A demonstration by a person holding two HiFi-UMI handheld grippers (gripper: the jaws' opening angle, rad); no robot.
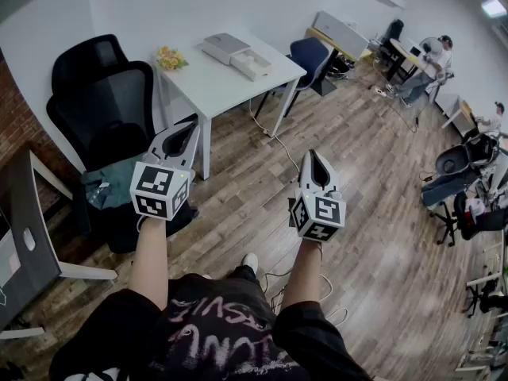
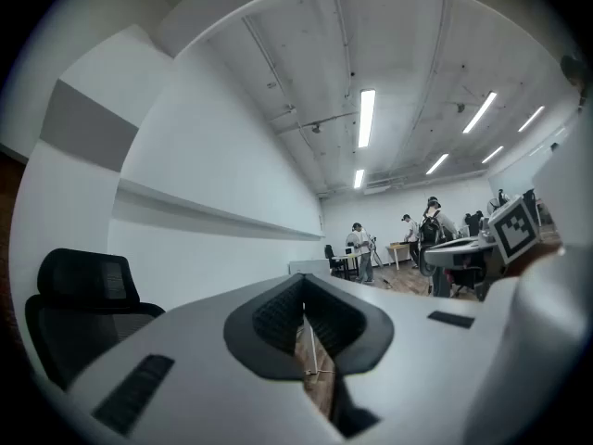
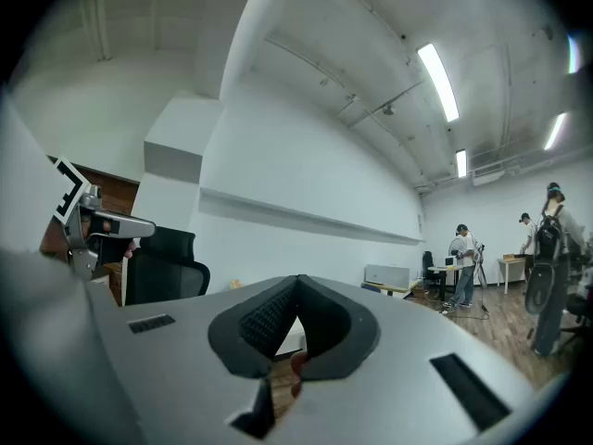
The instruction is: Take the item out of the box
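A white box (image 1: 225, 47) with an open white tray part (image 1: 252, 63) beside it lies on the white table (image 1: 214, 86), far ahead of both grippers. What is inside it cannot be made out. My left gripper (image 1: 189, 127) is held level over the floor, short of the table's near left corner, with its jaws together and nothing between them (image 2: 304, 302). My right gripper (image 1: 313, 159) is level over the wooden floor to the right of the table, also shut and empty (image 3: 297, 281).
A yellow bunch of flowers (image 1: 171, 58) sits at the table's left end. A black office chair (image 1: 107, 101) stands left of the table, a blue chair (image 1: 311, 58) behind it. A cable (image 1: 274, 137) trails over the floor. People (image 1: 429, 66) work at desks far right.
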